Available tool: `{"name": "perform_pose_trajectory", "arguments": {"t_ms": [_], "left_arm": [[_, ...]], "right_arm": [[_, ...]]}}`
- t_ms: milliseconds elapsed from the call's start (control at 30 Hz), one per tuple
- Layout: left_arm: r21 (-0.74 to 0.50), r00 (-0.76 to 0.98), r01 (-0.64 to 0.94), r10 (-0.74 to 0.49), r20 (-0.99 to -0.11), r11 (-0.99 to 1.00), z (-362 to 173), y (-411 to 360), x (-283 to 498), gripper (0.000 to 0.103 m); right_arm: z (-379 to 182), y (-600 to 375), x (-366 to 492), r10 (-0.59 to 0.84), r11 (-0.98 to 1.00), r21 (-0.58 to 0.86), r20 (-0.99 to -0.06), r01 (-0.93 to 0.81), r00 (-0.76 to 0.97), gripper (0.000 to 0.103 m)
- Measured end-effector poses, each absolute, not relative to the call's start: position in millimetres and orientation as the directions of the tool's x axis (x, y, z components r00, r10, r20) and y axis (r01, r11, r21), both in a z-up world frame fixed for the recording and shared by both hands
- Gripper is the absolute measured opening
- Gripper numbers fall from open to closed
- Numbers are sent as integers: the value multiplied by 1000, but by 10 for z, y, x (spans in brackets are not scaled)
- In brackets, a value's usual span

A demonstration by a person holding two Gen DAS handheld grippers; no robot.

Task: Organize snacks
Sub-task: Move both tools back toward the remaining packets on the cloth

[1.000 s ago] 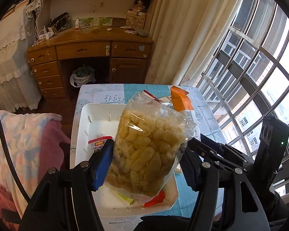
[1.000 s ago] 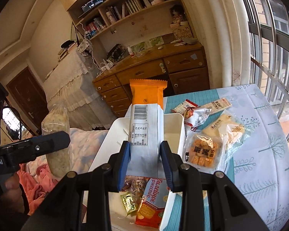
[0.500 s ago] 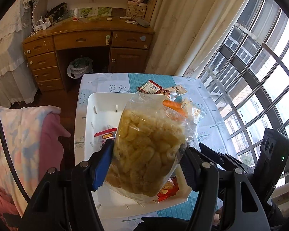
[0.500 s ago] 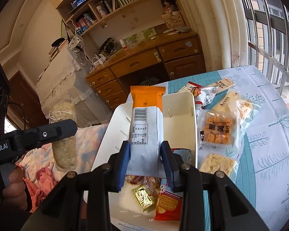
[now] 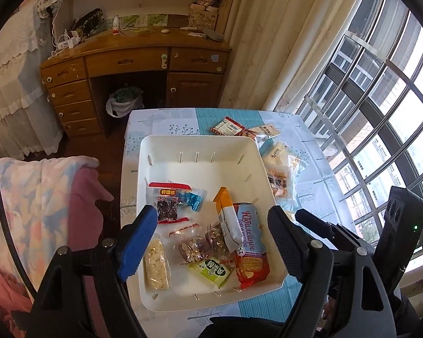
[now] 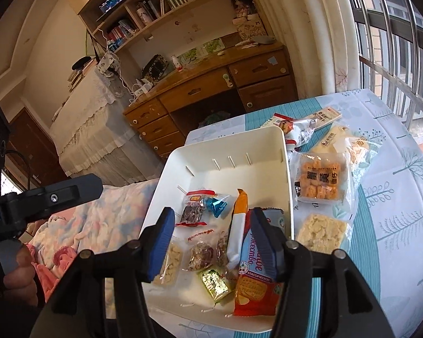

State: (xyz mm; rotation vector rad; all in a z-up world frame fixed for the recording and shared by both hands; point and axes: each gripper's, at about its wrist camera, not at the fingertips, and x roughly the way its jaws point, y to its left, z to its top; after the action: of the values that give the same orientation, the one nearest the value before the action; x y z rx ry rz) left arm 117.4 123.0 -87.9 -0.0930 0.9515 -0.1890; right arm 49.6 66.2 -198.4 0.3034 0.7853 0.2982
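A white tray [image 5: 200,148] [image 6: 231,143] on the table holds several snacks: an orange-and-white packet [image 5: 227,219] [image 6: 238,225], a red biscuit pack [image 5: 249,245] [image 6: 255,284], a puffed snack bag [image 5: 156,264] [image 6: 170,262] at its near left, a dark dried-fruit packet [image 5: 167,202] and small wrapped sweets. My left gripper [image 5: 211,242] is open and empty above the tray's near end. My right gripper [image 6: 211,239] is open and empty just above the same snacks.
Several loose snack packs [image 6: 321,180] [image 5: 279,174] lie on the blue-and-white tablecloth [image 6: 394,197] right of the tray. A blanket-covered chair [image 5: 42,197] stands left of the table. A wooden desk [image 5: 138,59] is beyond, windows [image 5: 380,112] to the right.
Both grippers have opened. The puffed snack bag left my left gripper and the orange-and-white packet left my right gripper; both now lie in the tray.
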Motion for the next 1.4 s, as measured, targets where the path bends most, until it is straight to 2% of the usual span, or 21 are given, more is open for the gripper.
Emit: {"name": "perform_pose_trajectory", "arguments": {"t_ms": [800, 1400], "left_arm": [[-209, 607, 60, -202, -768, 976, -659, 637, 925, 80], [-267, 562, -19, -211, -800, 963, -1001, -205, 1131, 80]], "right_arm": [[-1681, 43, 316, 358, 932, 288, -658, -219, 662, 56], [-1819, -803, 484, 357, 934, 251, -718, -256, 597, 56]]}}
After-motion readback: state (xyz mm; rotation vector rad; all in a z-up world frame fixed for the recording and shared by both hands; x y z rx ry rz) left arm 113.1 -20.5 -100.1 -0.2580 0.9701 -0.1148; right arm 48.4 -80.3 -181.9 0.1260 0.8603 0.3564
